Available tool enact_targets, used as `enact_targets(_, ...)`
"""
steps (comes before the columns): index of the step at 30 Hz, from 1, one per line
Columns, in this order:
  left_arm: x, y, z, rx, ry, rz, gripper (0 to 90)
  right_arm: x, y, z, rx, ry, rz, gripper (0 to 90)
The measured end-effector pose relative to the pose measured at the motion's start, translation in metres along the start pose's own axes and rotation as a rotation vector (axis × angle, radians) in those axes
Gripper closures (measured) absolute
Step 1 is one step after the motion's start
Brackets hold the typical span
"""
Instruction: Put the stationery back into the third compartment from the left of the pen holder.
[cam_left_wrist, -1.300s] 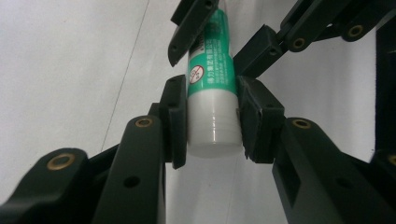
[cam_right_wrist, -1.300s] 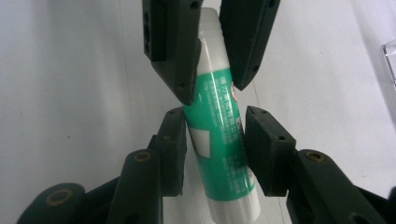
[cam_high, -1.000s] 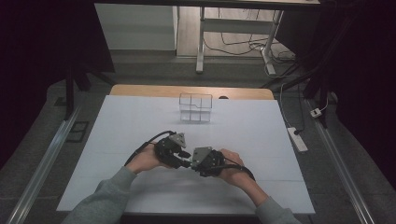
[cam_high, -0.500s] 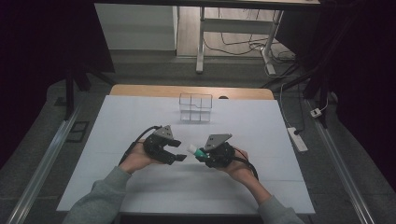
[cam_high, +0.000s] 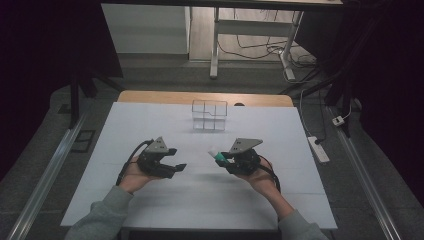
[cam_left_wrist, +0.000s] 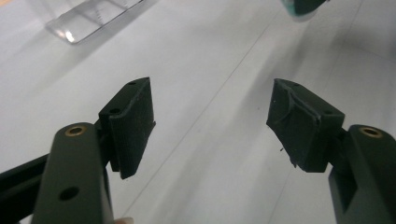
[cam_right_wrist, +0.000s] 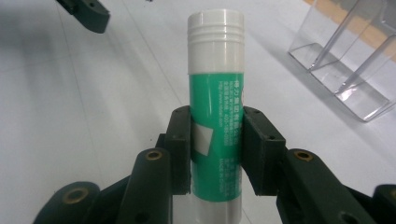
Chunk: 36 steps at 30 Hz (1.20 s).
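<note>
High view: the left gripper (cam_high: 172, 165) and right gripper (cam_high: 222, 158) hover mid-table (cam_high: 150, 120), apart. Left gripper view: jaws spread wide, empty. Right gripper view: jaws clamp a green glue stick (cam_right_wrist: 215, 93); clear organizer (cam_right_wrist: 355, 56) near the far edge.

A white table (cam_high: 300, 130) stands on grey floor (cam_high: 165, 70), dark room around, cables (cam_high: 260, 47) beyond.

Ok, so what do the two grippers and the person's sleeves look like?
Both grippers, left and right, are black with two blocky jaws, brass-coloured screw holes at the joints, and a grey three-cornered plate on top. A black cable loops from the left one, another from the right. The sleeves are grey.
</note>
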<state>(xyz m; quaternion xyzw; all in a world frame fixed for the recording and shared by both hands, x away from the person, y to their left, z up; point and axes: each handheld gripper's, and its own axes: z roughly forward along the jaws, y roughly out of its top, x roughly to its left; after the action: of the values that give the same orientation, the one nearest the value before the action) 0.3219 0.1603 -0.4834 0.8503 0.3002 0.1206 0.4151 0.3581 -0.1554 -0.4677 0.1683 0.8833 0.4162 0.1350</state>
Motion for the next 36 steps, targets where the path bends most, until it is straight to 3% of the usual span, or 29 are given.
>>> enact_targets(6, -0.001, -0.024, -0.016, -0.018, 0.056, -0.037, 30.7, -0.003, 0.0, -0.005, -0.025, -0.018, 0.012, 65.2)
enact_targets(18, 0.005, -0.06, -0.038, 0.006, 0.138, -0.091, 29.4, -0.007, -0.001, -0.008, -0.058, -0.034, 0.048, 65.1)
enact_targets(32, 0.013, -0.087, -0.056, 0.006, 0.186, -0.15, 28.3, -0.014, 0.001, -0.013, -0.126, -0.077, 0.103, 65.1)
enact_targets(36, 0.013, -0.088, -0.057, 0.005, 0.187, -0.149, 28.1, -0.021, 0.002, -0.012, -0.174, -0.082, 0.161, 65.2)
